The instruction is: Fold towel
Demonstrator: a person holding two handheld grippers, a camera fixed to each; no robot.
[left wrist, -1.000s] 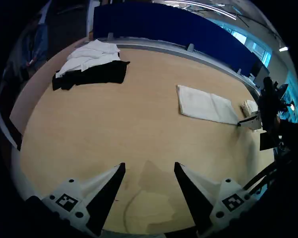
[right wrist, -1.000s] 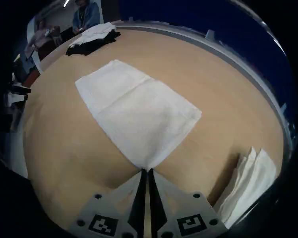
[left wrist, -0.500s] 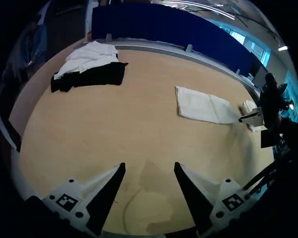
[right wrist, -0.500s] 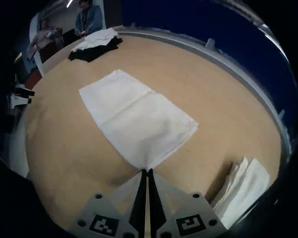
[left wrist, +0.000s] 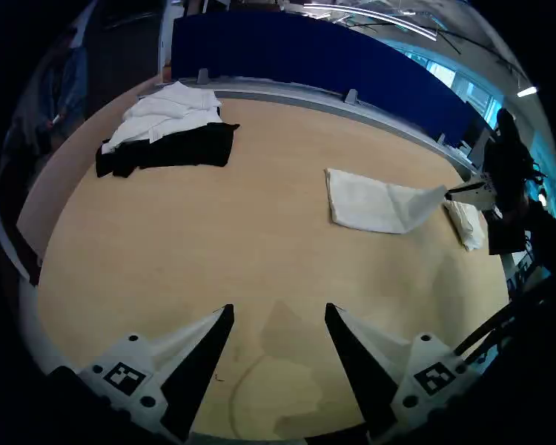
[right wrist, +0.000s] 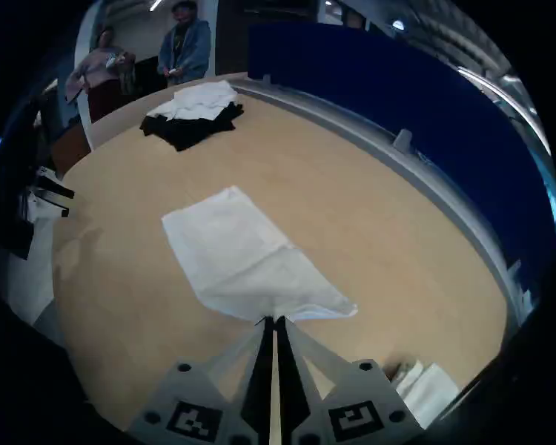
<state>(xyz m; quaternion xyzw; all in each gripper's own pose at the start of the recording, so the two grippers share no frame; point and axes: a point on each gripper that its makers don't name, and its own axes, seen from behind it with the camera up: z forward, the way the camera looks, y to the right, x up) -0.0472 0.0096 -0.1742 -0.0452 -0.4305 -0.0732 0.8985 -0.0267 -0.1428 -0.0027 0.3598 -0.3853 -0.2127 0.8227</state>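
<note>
since a second ago the near corner of the towel (right wrist: 233,259) has been lifted off the desk (right wrist: 130,319) by the right gripper (right wrist: 271,320). the cloth, flat before, is now drawn up into a peak, so the fold is judged to be just begun. the right gripper's fingers are seen pinched together on that corner. the rest of the towel is left flat near the desk's right edge in the left gripper view. the left gripper (left wrist: 278,326) is held wide apart over the near edge, with nothing gripped or touched.

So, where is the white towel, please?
In the right gripper view, the white towel lies centre-left on the table, its near corner held by the right gripper.
</note>
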